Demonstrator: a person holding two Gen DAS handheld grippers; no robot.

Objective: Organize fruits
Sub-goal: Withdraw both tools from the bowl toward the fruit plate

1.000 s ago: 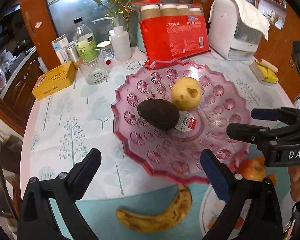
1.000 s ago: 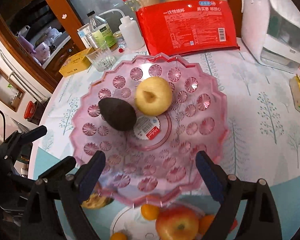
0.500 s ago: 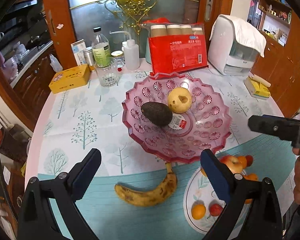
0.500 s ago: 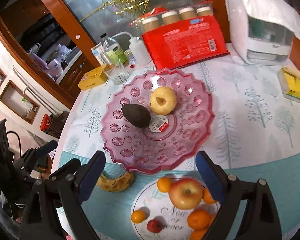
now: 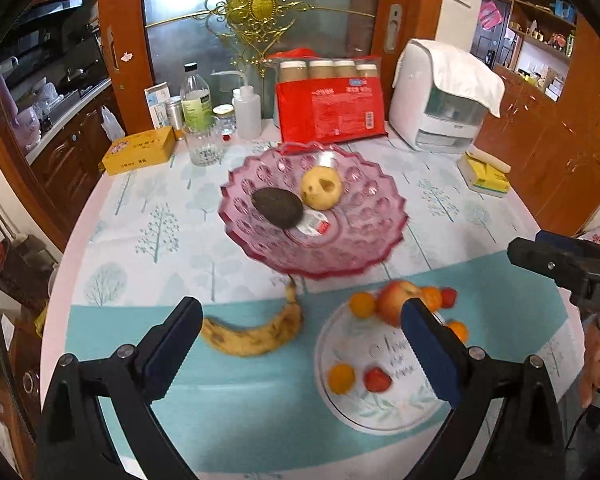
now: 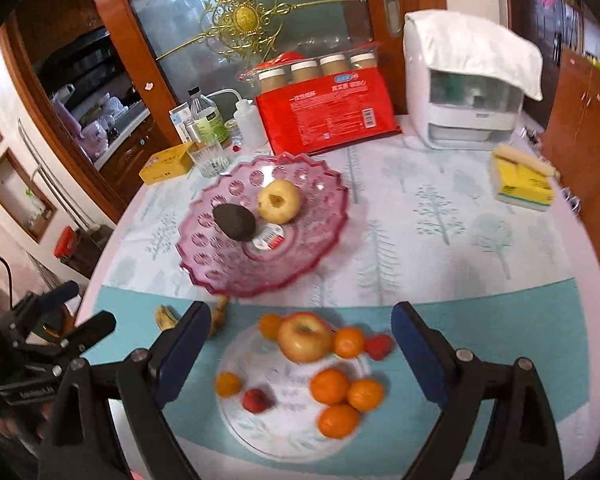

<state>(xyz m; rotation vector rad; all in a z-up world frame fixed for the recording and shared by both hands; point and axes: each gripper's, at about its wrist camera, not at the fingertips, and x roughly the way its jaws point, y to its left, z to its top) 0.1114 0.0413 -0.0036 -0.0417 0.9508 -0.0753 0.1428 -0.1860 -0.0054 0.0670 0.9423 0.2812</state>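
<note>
A pink glass fruit bowl (image 5: 364,240) (image 6: 316,240) holds a dark avocado (image 5: 277,207) (image 6: 234,221) and a yellow pear (image 5: 321,188) (image 6: 279,201). In front of it a white plate (image 5: 384,408) (image 6: 284,436) carries an apple (image 5: 396,302) (image 6: 305,336), several oranges (image 6: 329,386) and small red fruits (image 5: 377,379). A spotted banana (image 5: 256,334) lies on the table left of the plate. My left gripper (image 5: 302,346) is open and empty above the banana and plate. My right gripper (image 6: 300,354) is open and empty above the plate.
At the table's back stand a red pack of cups (image 5: 332,110), a white appliance with a cloth (image 5: 446,112), bottles (image 5: 196,104), a glass (image 5: 204,148) and a yellow box (image 5: 140,155). A yellow tissue pack (image 5: 486,174) lies at the right edge.
Both grippers have pulled back and up from the pink bowl. The white plate of fruit and the banana have come into full view below them. Both stay open.
</note>
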